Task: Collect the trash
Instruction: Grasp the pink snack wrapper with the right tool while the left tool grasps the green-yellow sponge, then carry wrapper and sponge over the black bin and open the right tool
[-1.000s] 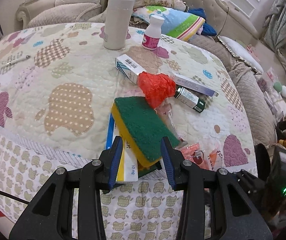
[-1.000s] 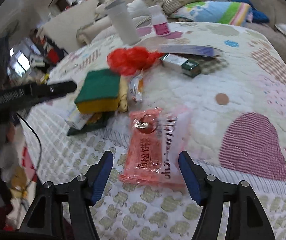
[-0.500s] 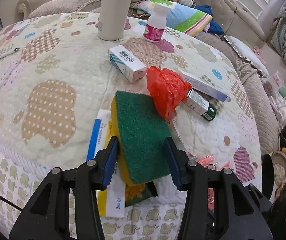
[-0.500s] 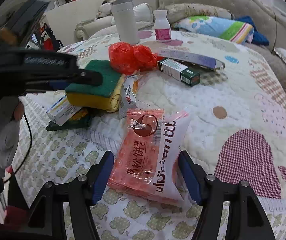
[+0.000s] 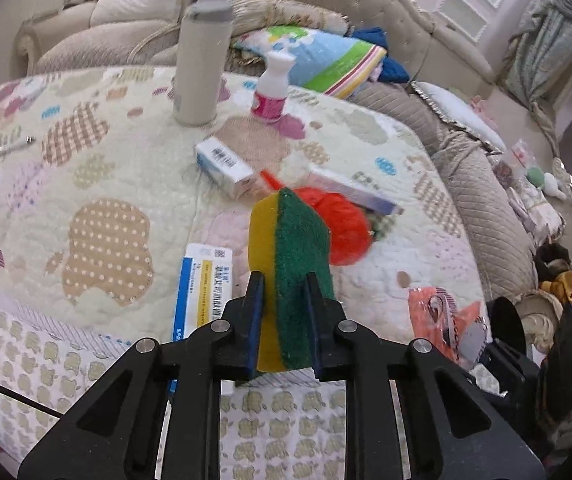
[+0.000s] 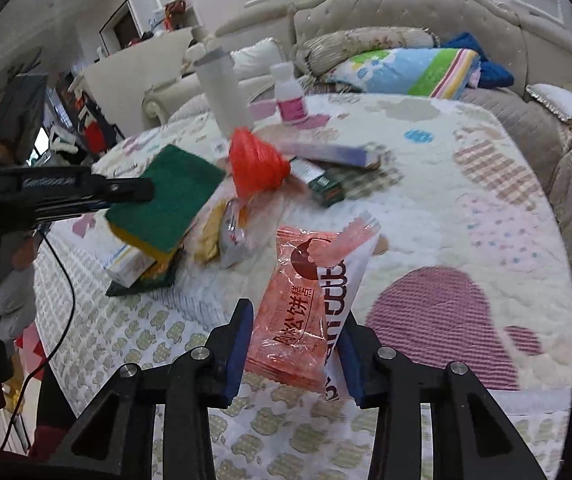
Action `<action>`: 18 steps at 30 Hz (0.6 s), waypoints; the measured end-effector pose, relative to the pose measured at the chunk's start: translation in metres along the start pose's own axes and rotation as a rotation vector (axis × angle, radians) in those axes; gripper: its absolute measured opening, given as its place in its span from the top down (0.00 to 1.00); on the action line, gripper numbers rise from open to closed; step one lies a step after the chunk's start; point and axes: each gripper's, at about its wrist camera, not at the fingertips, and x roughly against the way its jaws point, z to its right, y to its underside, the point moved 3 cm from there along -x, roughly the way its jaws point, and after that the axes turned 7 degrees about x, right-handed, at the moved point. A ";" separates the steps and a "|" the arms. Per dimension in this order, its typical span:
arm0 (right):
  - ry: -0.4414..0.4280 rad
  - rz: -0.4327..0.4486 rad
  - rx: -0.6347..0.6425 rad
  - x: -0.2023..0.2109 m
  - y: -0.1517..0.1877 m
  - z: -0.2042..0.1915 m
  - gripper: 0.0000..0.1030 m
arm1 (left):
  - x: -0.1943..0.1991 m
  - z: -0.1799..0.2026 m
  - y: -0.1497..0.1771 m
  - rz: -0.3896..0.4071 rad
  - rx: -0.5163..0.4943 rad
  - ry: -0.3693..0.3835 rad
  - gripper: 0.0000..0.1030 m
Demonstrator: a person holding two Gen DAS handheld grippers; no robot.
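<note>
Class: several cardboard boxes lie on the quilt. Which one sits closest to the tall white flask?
The white-and-blue barcode box, lying just in front of the flask; the purple box and the blue-and-yellow box lie farther off.

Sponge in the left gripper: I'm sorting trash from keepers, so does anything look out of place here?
Yes. The left gripper is shut on the green-and-yellow sponge, which looks intact and reusable, while the red plastic bag lies crumpled among boxes.

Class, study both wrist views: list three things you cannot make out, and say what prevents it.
- Left wrist: blue-and-white medicine box, lower end hidden behind the left gripper.
- Right wrist: dark green carton, lettering blurred.
- Left wrist: pink snack wrapper, partly hidden by the other gripper's body.
</note>
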 end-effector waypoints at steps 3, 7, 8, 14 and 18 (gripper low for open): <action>0.011 0.020 -0.006 0.010 -0.003 0.004 0.62 | 0.010 0.011 0.001 0.017 -0.023 0.019 0.84; 0.022 0.033 -0.014 0.019 -0.004 0.008 0.62 | 0.014 0.029 0.005 0.024 -0.050 0.042 0.84; 0.025 0.037 -0.015 0.021 -0.003 0.009 0.62 | 0.015 0.032 0.007 0.025 -0.056 0.043 0.85; 0.047 0.042 -0.039 0.031 0.002 0.021 0.62 | 0.008 0.056 0.018 0.008 -0.102 0.059 0.85; 0.063 0.045 -0.063 0.037 0.007 0.031 0.62 | 0.001 0.070 0.024 -0.007 -0.126 0.067 0.85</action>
